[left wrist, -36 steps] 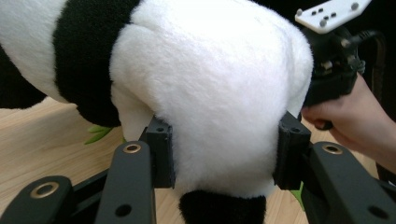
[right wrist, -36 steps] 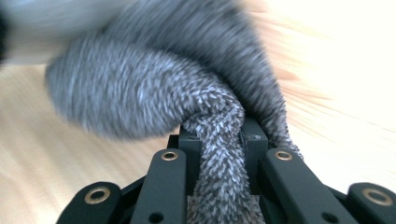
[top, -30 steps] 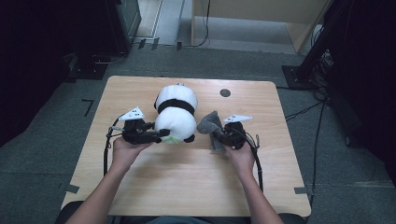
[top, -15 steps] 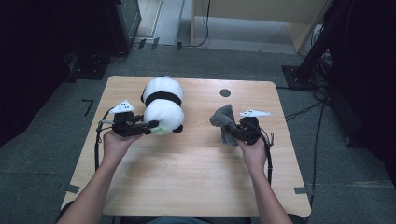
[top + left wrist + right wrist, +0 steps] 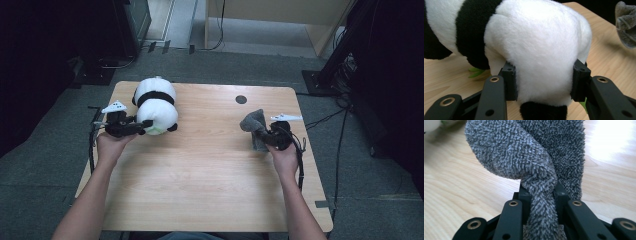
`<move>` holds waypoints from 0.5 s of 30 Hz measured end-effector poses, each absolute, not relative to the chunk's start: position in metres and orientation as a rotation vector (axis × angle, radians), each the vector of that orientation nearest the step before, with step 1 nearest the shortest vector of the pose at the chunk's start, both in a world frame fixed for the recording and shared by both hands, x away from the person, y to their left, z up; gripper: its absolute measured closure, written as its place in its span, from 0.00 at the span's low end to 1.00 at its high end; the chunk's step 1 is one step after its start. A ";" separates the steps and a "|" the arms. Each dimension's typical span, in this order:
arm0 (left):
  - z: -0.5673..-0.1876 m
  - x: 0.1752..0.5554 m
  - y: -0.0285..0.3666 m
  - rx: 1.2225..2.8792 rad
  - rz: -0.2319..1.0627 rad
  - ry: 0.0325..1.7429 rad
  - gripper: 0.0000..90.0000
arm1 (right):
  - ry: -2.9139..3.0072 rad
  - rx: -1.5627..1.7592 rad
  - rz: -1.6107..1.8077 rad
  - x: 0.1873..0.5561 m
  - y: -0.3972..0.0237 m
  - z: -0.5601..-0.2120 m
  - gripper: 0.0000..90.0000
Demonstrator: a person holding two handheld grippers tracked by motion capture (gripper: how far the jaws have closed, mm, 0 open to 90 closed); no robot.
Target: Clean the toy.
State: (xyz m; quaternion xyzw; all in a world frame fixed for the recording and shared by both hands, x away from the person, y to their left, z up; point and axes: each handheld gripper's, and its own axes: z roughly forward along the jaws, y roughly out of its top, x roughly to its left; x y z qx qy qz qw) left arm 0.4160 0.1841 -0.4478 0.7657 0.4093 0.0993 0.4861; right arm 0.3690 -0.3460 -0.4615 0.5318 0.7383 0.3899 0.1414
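We see the left gripper [image 5: 142, 125] with its jaws clamped on either flank of the plush black-and-white panda toy [image 5: 534, 47]. The right gripper [image 5: 261, 137] pinches a bunched grey terry cloth [image 5: 536, 162], which rises just beyond its narrow jaws.

A wide stretch of bare counter [image 5: 210, 160] lies between the toy panda [image 5: 156, 107] at the left and the grey cloth [image 5: 254, 125] at the right, which are well apart. Behind that gap is a small dark hole [image 5: 241, 99] in the counter. The near half is free between the two forearms.
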 end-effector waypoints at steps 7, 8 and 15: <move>-0.462 0.420 0.194 1.845 0.238 0.995 0.57 | 2.157 1.544 1.050 0.386 -0.345 -0.484 0.83; -0.464 0.421 0.194 1.845 0.239 0.996 0.57 | 2.152 1.559 1.048 0.389 -0.345 -0.487 0.83; -0.475 0.424 0.194 1.884 0.245 1.002 0.54 | 2.165 1.562 1.021 0.396 -0.340 -0.502 0.80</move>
